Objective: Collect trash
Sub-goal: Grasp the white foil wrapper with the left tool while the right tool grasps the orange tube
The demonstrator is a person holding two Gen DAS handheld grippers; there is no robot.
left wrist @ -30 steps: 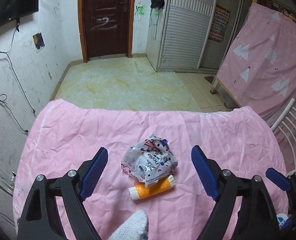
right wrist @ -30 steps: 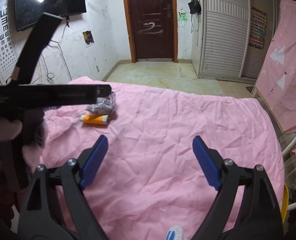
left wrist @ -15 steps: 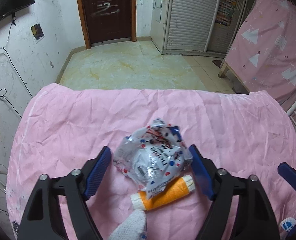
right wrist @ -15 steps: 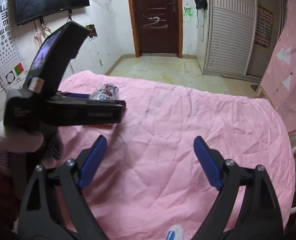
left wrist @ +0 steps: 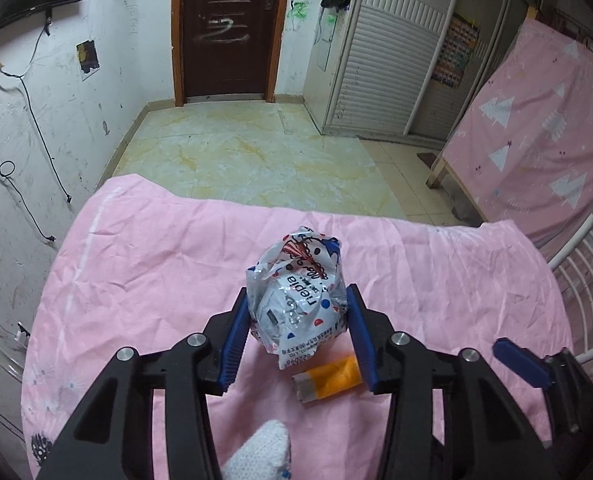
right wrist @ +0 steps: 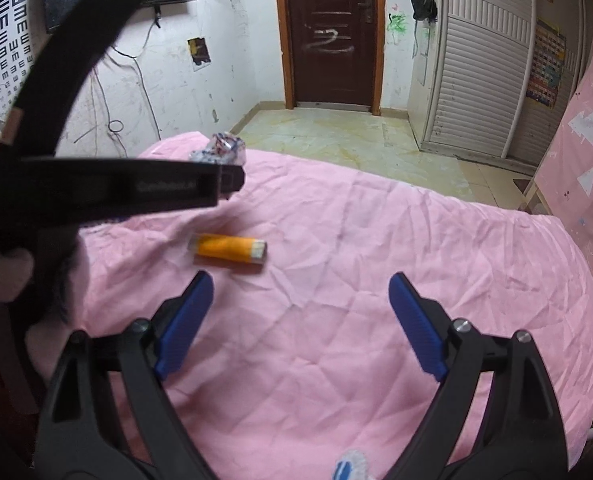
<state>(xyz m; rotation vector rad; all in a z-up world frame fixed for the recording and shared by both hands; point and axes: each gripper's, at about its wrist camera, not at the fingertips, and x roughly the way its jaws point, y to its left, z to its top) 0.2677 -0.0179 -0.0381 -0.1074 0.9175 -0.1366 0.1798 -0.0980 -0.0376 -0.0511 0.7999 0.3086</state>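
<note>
Pink sheet (right wrist: 376,280): orange tube (right wrist: 229,251) beside L claw (left wrist: 296,320), wrapper (left wrist: 298,300).

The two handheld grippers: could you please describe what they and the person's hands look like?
Both the left gripper and the right gripper have matte black angular frames with silver bolts and ribbed blue finger pads. The left gripper's side bears faint pale lettering, too blurred to read. The hand wears a white knitted glove.
</note>
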